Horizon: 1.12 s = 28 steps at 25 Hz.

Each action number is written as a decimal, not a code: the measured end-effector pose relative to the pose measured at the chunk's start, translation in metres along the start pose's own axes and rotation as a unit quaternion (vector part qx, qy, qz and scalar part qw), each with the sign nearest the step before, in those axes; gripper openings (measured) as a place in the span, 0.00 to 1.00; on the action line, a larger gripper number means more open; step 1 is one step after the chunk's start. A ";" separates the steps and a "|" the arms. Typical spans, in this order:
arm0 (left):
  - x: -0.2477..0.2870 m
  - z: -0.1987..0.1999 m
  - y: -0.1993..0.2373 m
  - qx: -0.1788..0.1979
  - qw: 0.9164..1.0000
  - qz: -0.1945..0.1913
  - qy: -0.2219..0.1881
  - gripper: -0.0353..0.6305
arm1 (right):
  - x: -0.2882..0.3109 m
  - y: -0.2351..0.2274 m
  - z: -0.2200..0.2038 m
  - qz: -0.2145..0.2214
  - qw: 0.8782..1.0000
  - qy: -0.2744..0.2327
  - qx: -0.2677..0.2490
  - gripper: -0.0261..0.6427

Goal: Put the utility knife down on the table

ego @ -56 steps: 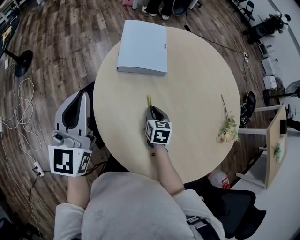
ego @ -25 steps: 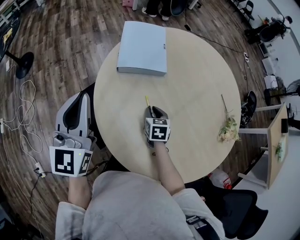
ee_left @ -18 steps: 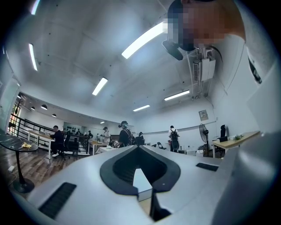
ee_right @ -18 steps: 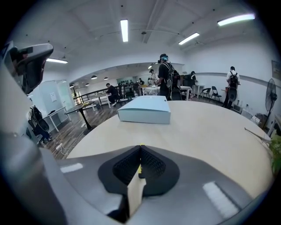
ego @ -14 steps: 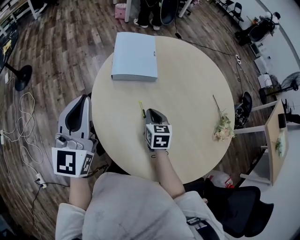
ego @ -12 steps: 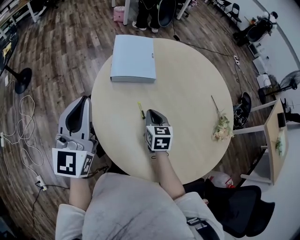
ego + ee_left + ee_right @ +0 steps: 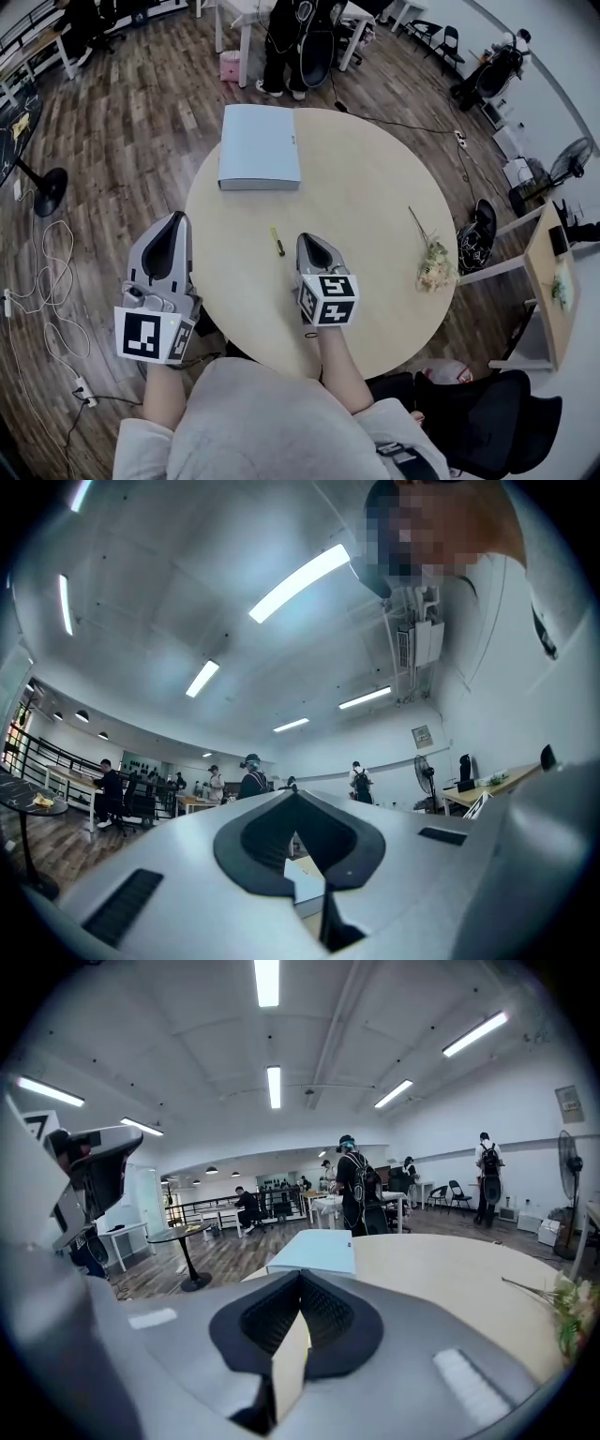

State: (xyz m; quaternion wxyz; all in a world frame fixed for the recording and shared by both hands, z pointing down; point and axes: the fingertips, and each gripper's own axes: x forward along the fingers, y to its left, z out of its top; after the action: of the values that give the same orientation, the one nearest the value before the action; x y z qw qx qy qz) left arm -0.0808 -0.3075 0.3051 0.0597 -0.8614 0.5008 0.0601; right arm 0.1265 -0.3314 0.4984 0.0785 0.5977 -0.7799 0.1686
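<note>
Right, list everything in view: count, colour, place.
table: one, light wood, round, centre
utility knife: one, yellow and black, lying on the table just left of the right gripper's tip
flat box: one, pale blue, far-left part of the table
dried flower sprig: one, pale, near the table's right edge
chair: one, black, on the floor at lower right
cable: one, white, on the floor at left
people: several, dark clothes, standing beyond the table
left gripper: one, grey, off the table's left edge, jaws together, empty
right gripper: one, grey, over the table, jaws together, empty
</note>
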 end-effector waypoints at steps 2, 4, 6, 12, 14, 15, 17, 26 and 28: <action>-0.005 0.004 -0.004 0.002 1.000 -0.001 -0.003 0.06 | -0.010 0.003 0.008 0.001 1.000 -0.012 -0.005 0.06; -0.009 0.008 -0.007 0.002 1.000 -0.002 -0.007 0.06 | -0.020 0.006 0.016 0.001 1.000 -0.023 -0.011 0.06; -0.013 0.012 -0.010 0.003 1.000 -0.003 -0.012 0.06 | -0.028 0.009 0.023 0.000 0.999 -0.033 -0.017 0.06; -0.024 0.021 -0.020 0.008 1.000 -0.004 -0.021 0.06 | -0.055 0.014 0.045 -0.002 0.997 -0.069 -0.032 0.06; -0.027 0.023 -0.024 0.009 1.000 -0.004 -0.024 0.06 | -0.064 0.014 0.052 -0.002 0.996 -0.082 -0.036 0.06; -0.028 0.025 -0.026 0.009 1.000 -0.005 -0.025 0.06 | -0.069 0.015 0.055 -0.003 0.996 -0.087 -0.037 0.06; -0.032 0.028 -0.029 0.011 1.000 -0.005 -0.028 0.06 | -0.079 0.016 0.060 -0.004 0.994 -0.097 -0.040 0.06; -0.048 0.039 -0.043 0.014 0.999 -0.006 -0.036 0.06 | -0.123 0.023 0.088 -0.004 0.988 -0.144 -0.057 0.06; -0.049 0.041 -0.046 0.014 0.999 -0.007 -0.038 0.06 | -0.131 0.025 0.095 -0.004 0.986 -0.156 -0.060 0.06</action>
State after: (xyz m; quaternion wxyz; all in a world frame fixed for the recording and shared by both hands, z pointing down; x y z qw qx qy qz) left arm -0.0668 -0.2362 0.2750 0.0912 -0.8610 0.4931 0.0854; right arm 0.1462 -0.2407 0.3631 -0.0075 0.6140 -0.7888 0.0256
